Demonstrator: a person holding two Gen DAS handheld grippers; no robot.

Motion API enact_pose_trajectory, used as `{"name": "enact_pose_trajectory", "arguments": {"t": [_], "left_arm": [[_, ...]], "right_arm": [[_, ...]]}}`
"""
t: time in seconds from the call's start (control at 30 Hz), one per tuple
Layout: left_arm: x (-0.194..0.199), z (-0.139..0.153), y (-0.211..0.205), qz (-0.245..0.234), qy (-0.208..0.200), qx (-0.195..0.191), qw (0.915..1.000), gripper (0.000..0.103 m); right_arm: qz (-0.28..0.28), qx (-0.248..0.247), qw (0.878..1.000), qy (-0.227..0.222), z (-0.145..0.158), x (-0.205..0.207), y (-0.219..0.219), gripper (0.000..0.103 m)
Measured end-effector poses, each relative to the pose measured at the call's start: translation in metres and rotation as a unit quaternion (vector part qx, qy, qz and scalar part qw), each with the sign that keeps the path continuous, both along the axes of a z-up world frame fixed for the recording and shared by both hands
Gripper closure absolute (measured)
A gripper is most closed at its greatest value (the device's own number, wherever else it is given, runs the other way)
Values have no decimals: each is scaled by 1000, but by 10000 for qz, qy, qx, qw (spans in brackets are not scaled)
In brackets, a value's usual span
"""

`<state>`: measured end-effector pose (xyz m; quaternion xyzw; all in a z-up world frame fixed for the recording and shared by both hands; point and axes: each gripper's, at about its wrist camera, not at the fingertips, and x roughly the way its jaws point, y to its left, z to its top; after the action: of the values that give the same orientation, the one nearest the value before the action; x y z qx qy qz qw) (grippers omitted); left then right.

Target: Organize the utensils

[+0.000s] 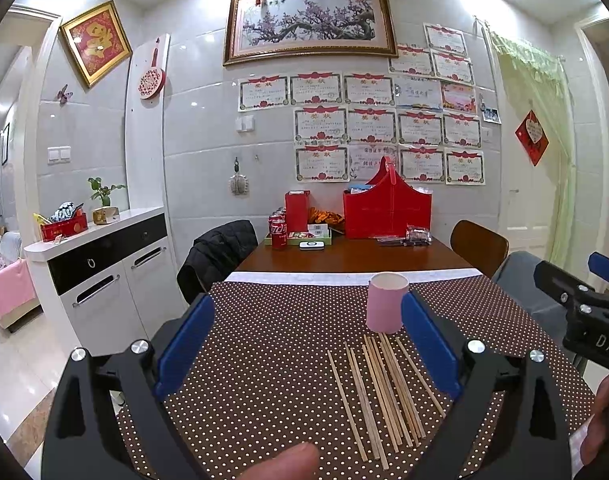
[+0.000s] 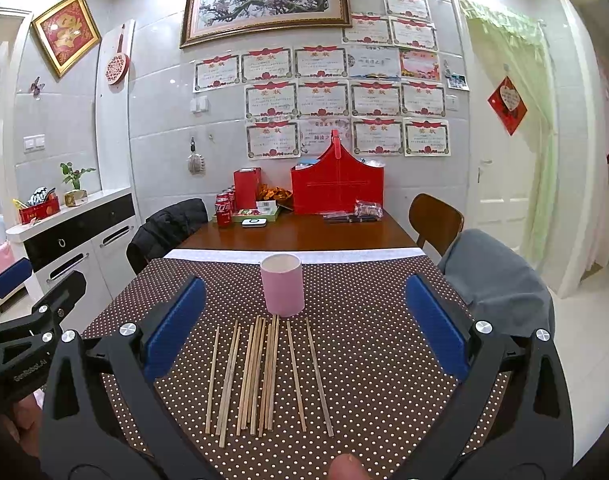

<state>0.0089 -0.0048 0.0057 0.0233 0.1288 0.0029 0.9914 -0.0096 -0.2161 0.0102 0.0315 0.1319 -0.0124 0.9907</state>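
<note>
Left hand-held gripper (image 1: 308,344): released, its blue pads spread wide with nothing between them, held above the near part of the counter; it also shows at the left edge of the right wrist view.
Right hand-held gripper (image 2: 304,324): released as well, blue pads far apart and empty, held above the chopsticks; its black frame and one blue pad enter the left wrist view at the right edge.
Chopsticks (image 2: 260,376): a loose row of pale wooden sticks lying flat on the cloth, running roughly toward the cup; most are bunched side by side and touching in the middle, with single sticks set a little apart on either flank.
Pink cup (image 2: 282,290): upright, open mouth up, standing on the cloth just beyond the far tips of the chopsticks; its inside cannot be seen.
Cloth (image 2: 364,340): brown with white dots, covering the near part of the counter, with a white band along its far edge.
Counter (image 2: 304,236): bare brown wood beyond the cloth.
Far end of the counter: a red basket (image 2: 338,188), a red box (image 2: 246,188) and red soda cans (image 2: 223,208) stand by the wall, well apart from the chopsticks.
Chairs: a dark jacket (image 2: 164,232) hangs on the left chair, a grey garment (image 2: 496,280) on the right one.
</note>
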Motion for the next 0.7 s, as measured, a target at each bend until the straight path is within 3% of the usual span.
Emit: {"name": "enact_pose_trajectory", "arguments": {"t": [0.37,0.53,0.7], "left_arm": [[36,-40,7,108,592,88,9982,10],[71,-81,7,85,1259,177,9919,10],[111,-131,0,-45,1995,347,9793,10]], "right_arm": [[-54,-4,9995,320,-16,20,-9,5],[-64,62,9976,682,-39,41,-21,5],[-46,142,9930,1172,-67,68,-38,5]]}}
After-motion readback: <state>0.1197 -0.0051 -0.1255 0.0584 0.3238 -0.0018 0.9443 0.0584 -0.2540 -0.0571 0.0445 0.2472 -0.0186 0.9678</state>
